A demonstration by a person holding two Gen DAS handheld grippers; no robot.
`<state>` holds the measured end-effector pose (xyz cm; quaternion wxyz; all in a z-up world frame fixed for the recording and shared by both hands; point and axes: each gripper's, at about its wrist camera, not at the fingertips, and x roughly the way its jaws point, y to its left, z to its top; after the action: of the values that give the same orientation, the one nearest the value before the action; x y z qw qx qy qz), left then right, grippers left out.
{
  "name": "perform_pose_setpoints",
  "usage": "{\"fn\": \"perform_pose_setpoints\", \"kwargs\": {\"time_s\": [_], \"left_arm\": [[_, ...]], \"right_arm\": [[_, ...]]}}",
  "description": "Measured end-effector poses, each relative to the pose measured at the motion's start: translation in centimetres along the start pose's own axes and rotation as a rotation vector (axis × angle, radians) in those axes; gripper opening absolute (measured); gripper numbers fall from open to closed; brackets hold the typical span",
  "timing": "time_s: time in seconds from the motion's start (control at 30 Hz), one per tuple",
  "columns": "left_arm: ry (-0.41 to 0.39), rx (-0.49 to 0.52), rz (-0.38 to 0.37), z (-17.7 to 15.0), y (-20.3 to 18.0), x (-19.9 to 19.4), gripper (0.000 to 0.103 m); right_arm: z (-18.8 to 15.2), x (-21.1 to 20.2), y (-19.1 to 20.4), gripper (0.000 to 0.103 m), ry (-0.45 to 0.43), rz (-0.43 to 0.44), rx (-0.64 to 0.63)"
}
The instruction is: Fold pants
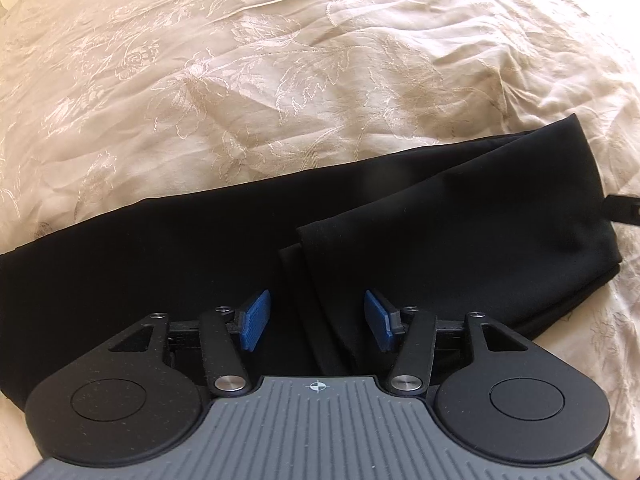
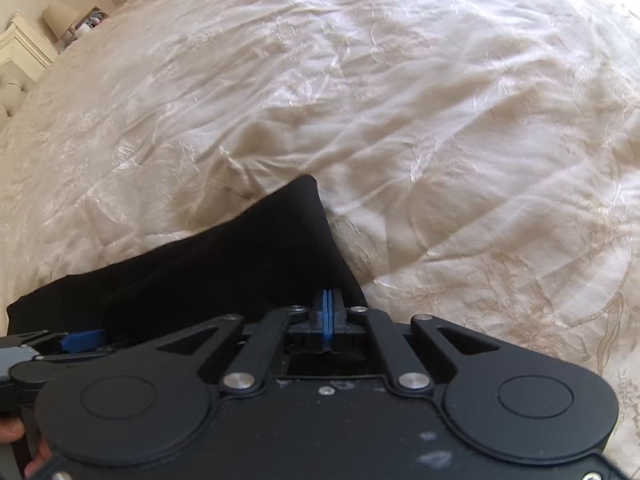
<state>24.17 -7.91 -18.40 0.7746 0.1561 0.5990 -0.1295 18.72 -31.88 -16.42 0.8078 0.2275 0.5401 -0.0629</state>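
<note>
Black pants [image 1: 200, 248] lie across a cream bedspread, legs folded back so a doubled layer [image 1: 460, 216] lies on the right. My left gripper [image 1: 316, 320] is open, its blue pads [image 1: 256, 318] spread just above the pants near the edge of the folded layer. My right gripper [image 2: 328, 320] has its blue pads pressed together at the right end of the pants [image 2: 224, 264]; I cannot tell if cloth is pinched between them. The left gripper's tip [image 2: 80, 340] shows at the left of the right wrist view. The right gripper's tip [image 1: 626, 210] shows at the right edge of the left wrist view.
The cream embroidered bedspread [image 1: 280, 60] is wrinkled and spreads in all directions [image 2: 440, 120]. A white nightstand with a lamp [image 2: 56, 20] stands at the far left past the bed. A hand [image 2: 12, 432] holds the left gripper.
</note>
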Motion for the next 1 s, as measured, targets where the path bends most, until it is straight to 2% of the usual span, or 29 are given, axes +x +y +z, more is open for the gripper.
{"fn": "perform_pose_setpoints", "kwargs": {"time_s": [0.13, 0.23, 0.33, 0.37, 0.5, 0.63, 0.73, 1.0], "left_arm": [[0.003, -0.006, 0.009, 0.1, -0.7, 0.0, 0.054], [0.004, 0.001, 0.016, 0.1, -1.0, -0.2, 0.054], [0.004, 0.0, 0.014, 0.3, -0.9, -0.9, 0.054], [0.005, -0.005, 0.023, 0.3, -0.7, -1.3, 0.054], [-0.024, -0.055, 0.061, -0.8, 0.9, -4.0, 0.053], [-0.028, -0.14, 0.087, -3.3, 3.9, -6.6, 0.053], [-0.022, -0.187, 0.127, -5.9, 5.9, -8.2, 0.053], [0.036, -0.332, 0.189, -13.1, 10.3, -10.5, 0.053]], "right_arm": [[1.7, -0.8, 0.9, 0.004, -0.06, 0.054, -0.034], [3.1, 1.6, 1.4, 0.004, -0.032, 0.031, -0.058], [3.3, 4.3, 1.2, 0.002, 0.039, -0.029, -0.063], [3.3, 4.4, 1.3, 0.003, 0.037, -0.034, -0.068], [2.8, 1.5, 2.0, 0.011, -0.032, 0.006, -0.083], [1.0, -2.5, 2.9, 0.012, -0.111, 0.07, -0.084], [-1.1, -4.5, 4.1, 0.018, -0.136, 0.118, -0.104], [-8.5, -5.6, 10.1, 0.027, -0.049, 0.227, -0.263]]}}
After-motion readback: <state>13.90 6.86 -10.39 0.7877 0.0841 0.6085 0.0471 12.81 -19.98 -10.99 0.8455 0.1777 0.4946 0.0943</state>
